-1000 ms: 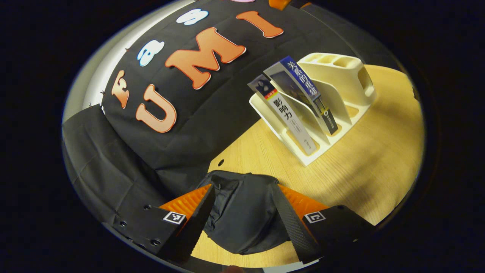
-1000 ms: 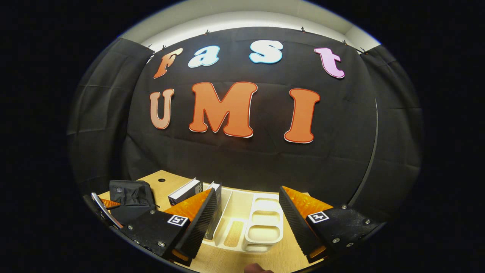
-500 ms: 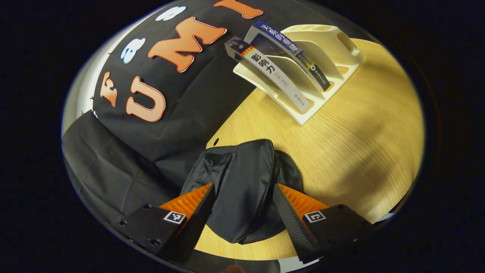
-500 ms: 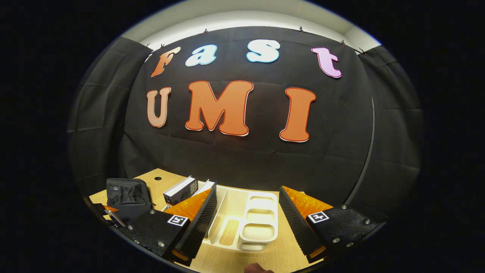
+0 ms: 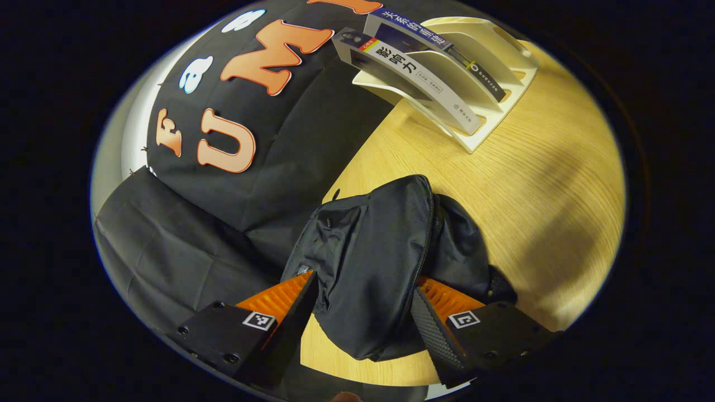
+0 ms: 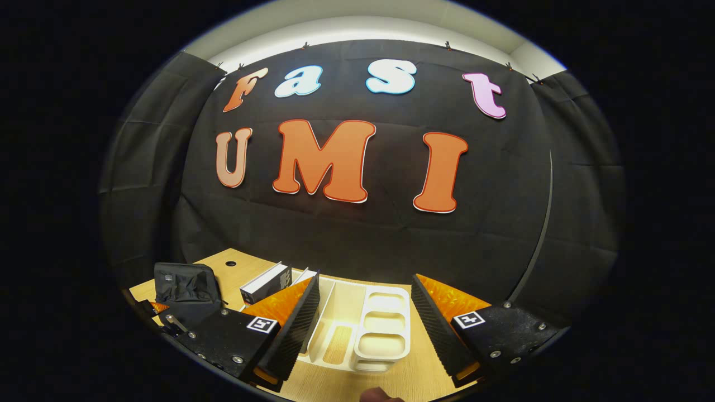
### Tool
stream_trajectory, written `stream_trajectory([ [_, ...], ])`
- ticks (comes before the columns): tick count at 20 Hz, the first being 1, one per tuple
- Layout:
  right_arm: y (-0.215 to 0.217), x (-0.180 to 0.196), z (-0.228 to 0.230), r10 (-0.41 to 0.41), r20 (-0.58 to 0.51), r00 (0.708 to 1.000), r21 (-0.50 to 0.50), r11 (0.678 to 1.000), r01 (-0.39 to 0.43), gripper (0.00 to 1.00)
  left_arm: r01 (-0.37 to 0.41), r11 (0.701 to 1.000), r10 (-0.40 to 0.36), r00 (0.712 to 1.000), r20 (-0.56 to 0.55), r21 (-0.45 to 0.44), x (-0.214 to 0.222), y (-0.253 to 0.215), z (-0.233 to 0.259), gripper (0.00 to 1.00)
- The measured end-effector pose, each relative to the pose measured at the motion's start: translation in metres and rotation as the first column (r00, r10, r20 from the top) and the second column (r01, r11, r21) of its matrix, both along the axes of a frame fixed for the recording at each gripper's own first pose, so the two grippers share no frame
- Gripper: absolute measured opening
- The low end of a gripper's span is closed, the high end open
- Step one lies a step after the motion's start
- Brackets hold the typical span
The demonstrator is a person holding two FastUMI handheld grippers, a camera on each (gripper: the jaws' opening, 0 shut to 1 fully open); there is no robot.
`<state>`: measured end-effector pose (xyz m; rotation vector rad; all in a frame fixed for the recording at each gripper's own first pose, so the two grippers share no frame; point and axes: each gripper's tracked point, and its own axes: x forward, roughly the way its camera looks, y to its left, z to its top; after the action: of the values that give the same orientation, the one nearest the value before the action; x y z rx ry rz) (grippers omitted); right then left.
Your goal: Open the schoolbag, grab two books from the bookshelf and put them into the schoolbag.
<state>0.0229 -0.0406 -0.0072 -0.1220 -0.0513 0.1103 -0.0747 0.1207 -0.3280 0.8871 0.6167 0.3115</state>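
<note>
The black schoolbag (image 5: 374, 251) lies on the wooden table with its zipper (image 5: 425, 229) closed along the top. My left gripper (image 5: 364, 285) is open, and its two fingers stand on either side of the bag's near end. The cream bookshelf (image 5: 503, 61) at the far end holds two leaning books, a grey-spined book (image 5: 430, 84) and a blue-spined book (image 5: 430, 42). My right gripper (image 6: 364, 282) hangs open above the bookshelf (image 6: 380, 335) with nothing between its fingers. The grey-spined book (image 6: 265, 282) and the schoolbag (image 6: 184, 285) sit to its left.
The wooden table (image 5: 536, 184) has bare surface to the right of the bag and in front of the shelf. A small cable hole (image 5: 335, 194) sits near the back edge. The black cloth wall rises right behind the table. Part of the other gripper (image 6: 165, 315) shows beside the bag.
My left gripper has moved farther over the schoolbag, so more of the bag lies between its fingers and the bookshelf has slid toward the top. The right gripper has barely shifted.
</note>
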Motion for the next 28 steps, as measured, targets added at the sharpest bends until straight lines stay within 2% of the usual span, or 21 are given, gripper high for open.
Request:
stream_trajectory([
  [4, 0.01, 0.001, 0.009, -0.009, 0.007, 1.0, -0.005, 1.0, 0.009, 0.98, -0.009, 0.999, 0.009, 1.0, 0.0, 0.05, 0.01, 0.014, 0.001, 0.96],
  [7, 0.019, 0.002, 0.017, -0.022, 0.022, 1.0, -0.006, 1.0, 0.022, 0.98, 0.009, 1.0, -0.009, 1.0, -0.011, 0.006, 0.016, 0.02, 0.001, 0.94],
  [9, 0.027, 0.002, 0.021, -0.033, 0.029, 0.999, -0.005, 0.999, 0.033, 0.98, 0.022, 0.999, -0.023, 0.999, -0.029, -0.032, 0.024, 0.027, 0.002, 0.87],
  [10, 0.031, 0.001, 0.023, -0.038, 0.032, 0.999, -0.004, 0.999, 0.038, 0.98, 0.028, 0.998, -0.031, 0.998, -0.047, -0.05, 0.026, 0.03, 0.001, 0.81],
  [11, 0.036, 0.0, 0.024, -0.045, 0.034, 0.998, -0.004, 0.999, 0.045, 0.98, 0.037, 0.997, -0.041, 0.998, -0.057, -0.07, 0.029, 0.031, 0.001, 0.67],
  [12, 0.039, 0.001, 0.026, -0.052, 0.038, 0.998, -0.003, 0.999, 0.052, 0.98, 0.043, 0.994, -0.051, 0.996, -0.077, -0.096, 0.03, 0.033, -0.001, 0.68],
  [14, 0.048, 0.001, 0.029, -0.064, 0.042, 0.997, -0.003, 0.998, 0.065, 0.98, 0.056, 0.986, -0.075, 0.99, -0.12, -0.155, 0.033, 0.031, -0.006, 0.31],
  [15, 0.052, 0.001, 0.029, -0.071, 0.043, 0.997, -0.006, 0.997, 0.071, 0.98, 0.065, 0.981, -0.09, 0.987, -0.132, -0.183, 0.035, 0.03, -0.007, 0.31],
  [16, 0.056, 0.002, 0.03, -0.078, 0.045, 0.996, -0.009, 0.997, 0.078, 0.98, 0.07, 0.974, -0.104, 0.983, -0.153, -0.215, 0.035, 0.029, -0.007, 0.21],
  [18, 0.061, 0.003, 0.033, -0.092, 0.05, 0.995, -0.023, 0.995, 0.093, 0.98, 0.076, 0.961, -0.128, 0.975, -0.184, -0.266, 0.034, 0.029, -0.006, 0.14],
  [21, 0.07, 0.008, 0.034, -0.105, 0.044, 0.994, -0.044, 0.993, 0.107, 0.98, 0.083, 0.935, -0.167, 0.961, -0.222, -0.346, 0.033, 0.029, 0.006, 0.12],
  [24, 0.077, 0.014, 0.033, -0.108, 0.025, 0.994, -0.059, 0.992, 0.109, 0.98, 0.072, 0.896, -0.198, 0.948, -0.25, -0.438, 0.032, 0.031, 0.017, 0.1],
  [28, 0.089, 0.021, 0.03, -0.089, -0.01, 0.996, -0.078, 0.993, 0.088, 0.98, 0.064, 0.856, -0.228, 0.937, -0.263, -0.512, 0.037, 0.038, 0.037, 0.09],
])
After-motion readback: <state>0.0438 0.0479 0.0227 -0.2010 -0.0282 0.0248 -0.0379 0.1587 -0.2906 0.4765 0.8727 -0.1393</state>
